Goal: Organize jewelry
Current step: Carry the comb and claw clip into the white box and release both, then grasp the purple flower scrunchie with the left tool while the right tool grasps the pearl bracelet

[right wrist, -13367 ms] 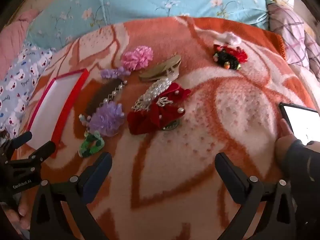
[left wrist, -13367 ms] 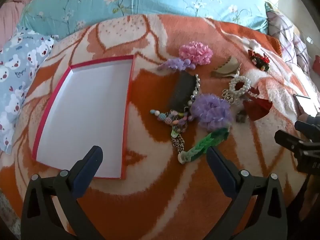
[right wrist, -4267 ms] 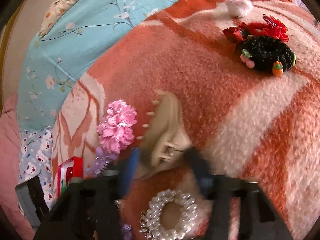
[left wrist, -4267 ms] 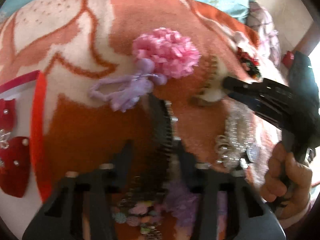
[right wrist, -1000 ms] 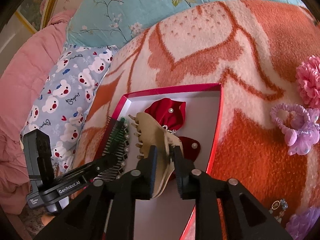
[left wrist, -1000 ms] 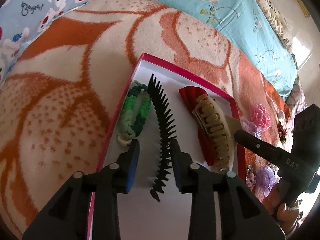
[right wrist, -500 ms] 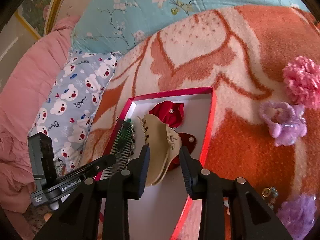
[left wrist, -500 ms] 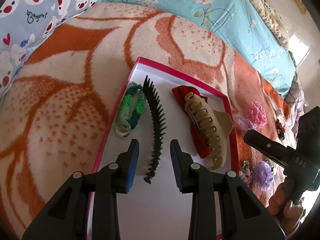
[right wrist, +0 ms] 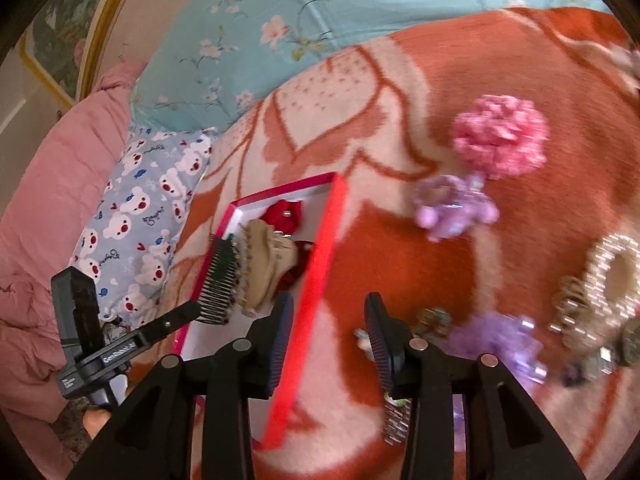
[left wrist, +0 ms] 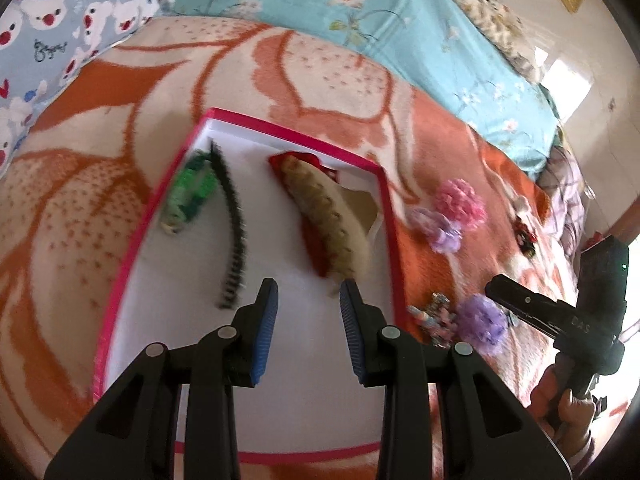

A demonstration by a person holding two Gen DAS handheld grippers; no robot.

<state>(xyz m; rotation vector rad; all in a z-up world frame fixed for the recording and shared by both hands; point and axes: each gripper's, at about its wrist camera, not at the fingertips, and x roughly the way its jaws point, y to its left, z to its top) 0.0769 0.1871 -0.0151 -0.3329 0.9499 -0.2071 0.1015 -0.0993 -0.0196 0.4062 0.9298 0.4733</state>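
Observation:
A white box with a red rim (left wrist: 132, 236) lies on the orange blanket. In it are a green scrunchie (left wrist: 191, 194), a black comb (left wrist: 234, 232), and a beige claw clip (left wrist: 328, 216) lying on a red bow (left wrist: 312, 248). My left gripper (left wrist: 308, 300) is open and empty above the box floor. My right gripper (right wrist: 328, 320) is open and empty over the box's right rim (right wrist: 316, 280). A pink flower scrunchie (right wrist: 500, 136), a lilac scrunchie (right wrist: 452, 204), a purple flower scrunchie (right wrist: 496, 340), a pearl ring (right wrist: 608, 280) and a bead chain (right wrist: 432, 316) lie on the blanket to the right.
A bear-print pillow (right wrist: 136, 224) and a teal floral pillow (left wrist: 360, 12) border the blanket, with a pink quilt (right wrist: 48, 184) at the far left. A dark red hair piece (left wrist: 526, 236) lies far right on the blanket.
Both grippers have let go: the comb and the claw clip now lie in the box. Both grippers have pulled back, the right one swinging right towards the loose pieces on the blanket.

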